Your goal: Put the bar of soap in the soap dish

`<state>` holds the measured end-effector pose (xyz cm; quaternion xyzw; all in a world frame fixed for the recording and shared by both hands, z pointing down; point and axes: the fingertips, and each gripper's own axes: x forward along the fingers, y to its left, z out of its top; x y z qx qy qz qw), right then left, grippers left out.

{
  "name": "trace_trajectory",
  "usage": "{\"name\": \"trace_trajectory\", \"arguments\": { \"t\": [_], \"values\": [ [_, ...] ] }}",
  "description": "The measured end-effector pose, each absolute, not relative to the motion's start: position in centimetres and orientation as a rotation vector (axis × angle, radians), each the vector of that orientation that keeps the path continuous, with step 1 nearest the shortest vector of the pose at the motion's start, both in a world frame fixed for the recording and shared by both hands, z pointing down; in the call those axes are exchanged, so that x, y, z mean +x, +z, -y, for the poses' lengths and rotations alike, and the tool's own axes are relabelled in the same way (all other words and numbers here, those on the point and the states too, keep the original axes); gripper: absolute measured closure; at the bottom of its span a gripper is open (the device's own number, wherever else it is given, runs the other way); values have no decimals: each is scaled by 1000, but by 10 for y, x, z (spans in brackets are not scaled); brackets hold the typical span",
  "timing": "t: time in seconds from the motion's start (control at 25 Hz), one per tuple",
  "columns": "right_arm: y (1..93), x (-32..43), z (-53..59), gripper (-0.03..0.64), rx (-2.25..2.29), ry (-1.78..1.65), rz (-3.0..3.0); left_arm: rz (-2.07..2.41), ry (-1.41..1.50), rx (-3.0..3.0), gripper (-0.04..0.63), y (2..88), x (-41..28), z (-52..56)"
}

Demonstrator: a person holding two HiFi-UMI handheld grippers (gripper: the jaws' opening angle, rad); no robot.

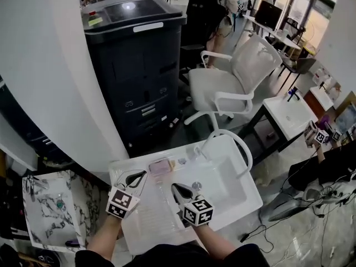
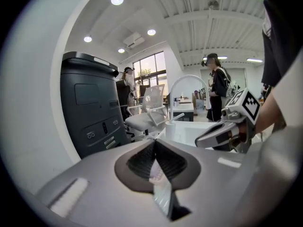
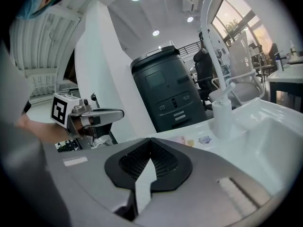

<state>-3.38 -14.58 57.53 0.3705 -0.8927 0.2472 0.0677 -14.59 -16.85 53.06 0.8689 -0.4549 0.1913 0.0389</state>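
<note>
Left gripper: grey shell, black ribbed pads, cube of black-and-white square markers.
Right gripper: the same grey and black, with 1 matching marker cube.
Soap dish: pale pink.
Sink: white.
Faucet: white.
Printer: dark slate grey, with 1 white strip on its lid.
Chair: white.
Side table: white marble pattern, veined grey-black.

No wording is legible anywhere. The label on the printer is too small. The stickers by the sink are blurred.
</note>
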Motion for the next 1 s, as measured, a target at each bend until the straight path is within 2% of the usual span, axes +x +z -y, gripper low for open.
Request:
{"name": "trace_trajectory", "arguments": {
  "t": [1.0],
  "values": [
    [517,-24,74,615,1254,694,2774,1474,338,2592,543,516,-187,64]
  ]
}}
